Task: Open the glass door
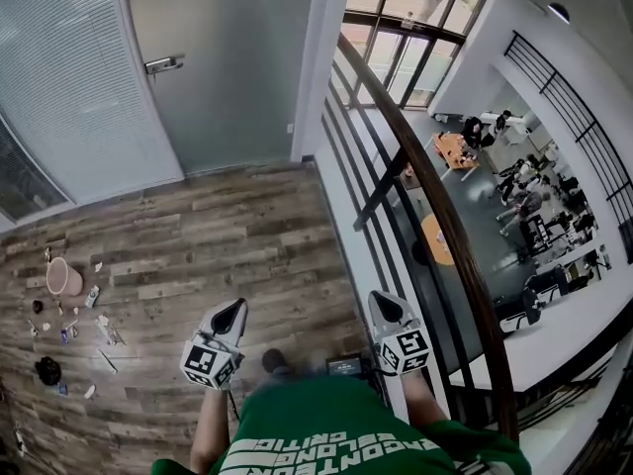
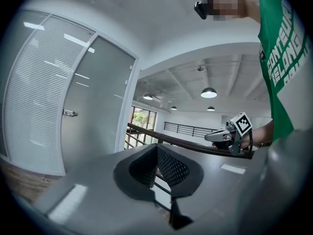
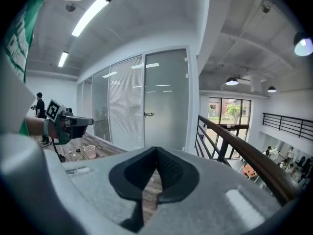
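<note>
View from the landing, with the approach not yet complete. The glass door (image 1: pixel 227 77), a single frosted leaf, stood closed in its frame at the far side of the wooden floor (image 1: pixel 218 236), well apart from both tools. Its one lever handle (image 1: pixel 163 64) sat on the leaf's left edge, next to the slatted glass panel (image 1: pixel 59 97). The left gripper (image 1: pixel 233 308) and the right gripper (image 1: pixel 384 300) were held out side by side in front of the person's green shirt (image 1: pixel 336 433), pointing roughly level towards the door. This was probably a carrying posture, since nothing was yet within reach. In each gripper view the two jaws met at their tips with nothing between them, so both grippers were closed and empty. They would have to part, or hook the lever, once the handle was reached. The right gripper lay just beside the dark handrail (image 1: pixel 435 196), which bounded the landing on that side. Count: two grippers, one door, one handle, one handrail and one pink cup (image 1: pixel 64 277) on the floor at the left. Around the cup lay scattered small objects (image 1: pixel 59 334), too small to number.
</note>
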Demonstrator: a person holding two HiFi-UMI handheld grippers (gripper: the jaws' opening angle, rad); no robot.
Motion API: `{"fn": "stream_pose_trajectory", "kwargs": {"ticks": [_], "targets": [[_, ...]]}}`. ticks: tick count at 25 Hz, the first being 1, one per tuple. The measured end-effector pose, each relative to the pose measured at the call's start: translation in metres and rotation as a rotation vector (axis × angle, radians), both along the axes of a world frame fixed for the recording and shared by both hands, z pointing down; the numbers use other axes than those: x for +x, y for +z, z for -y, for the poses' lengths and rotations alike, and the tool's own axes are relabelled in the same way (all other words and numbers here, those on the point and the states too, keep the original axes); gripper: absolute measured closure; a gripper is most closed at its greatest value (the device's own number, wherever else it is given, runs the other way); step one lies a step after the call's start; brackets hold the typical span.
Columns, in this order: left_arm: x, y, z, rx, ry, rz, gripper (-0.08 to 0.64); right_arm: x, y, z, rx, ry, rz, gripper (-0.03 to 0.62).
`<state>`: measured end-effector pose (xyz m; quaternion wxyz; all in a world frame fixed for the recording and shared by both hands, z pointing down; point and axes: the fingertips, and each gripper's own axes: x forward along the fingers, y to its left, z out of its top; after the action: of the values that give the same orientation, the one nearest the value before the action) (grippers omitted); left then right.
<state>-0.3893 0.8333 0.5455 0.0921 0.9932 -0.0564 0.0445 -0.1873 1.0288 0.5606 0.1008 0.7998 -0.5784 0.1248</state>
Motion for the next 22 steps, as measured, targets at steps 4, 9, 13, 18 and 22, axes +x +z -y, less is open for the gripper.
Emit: {"fn": "stream_pose_trajectory", "kwargs": {"ticks": [4,9,13,18,22], "targets": [[0.019,-0.003,0.011,-0.006,0.0,0.02,0.545,0.019,0.005,0.014,0.0,0.003,0.006,0.598],[0.05,0.007,0.029,0.005,-0.009,0.035,0.545,0.054,0.011,0.046,0.014,-0.025,0.012,0.598],[0.092,0.001,0.054,0.017,-0.038,0.047,0.545,0.093,0.009,0.077,0.025,-0.068,-0.008,0.598],[0.151,-0.008,0.084,0.055,-0.041,0.036,0.545,0.149,-0.002,0.108,0.073,-0.108,-0.009,0.598],[0.186,-0.013,0.092,0.069,-0.052,0.03,0.545,0.181,-0.004,0.121,0.082,-0.135,-0.01,0.598]]}}
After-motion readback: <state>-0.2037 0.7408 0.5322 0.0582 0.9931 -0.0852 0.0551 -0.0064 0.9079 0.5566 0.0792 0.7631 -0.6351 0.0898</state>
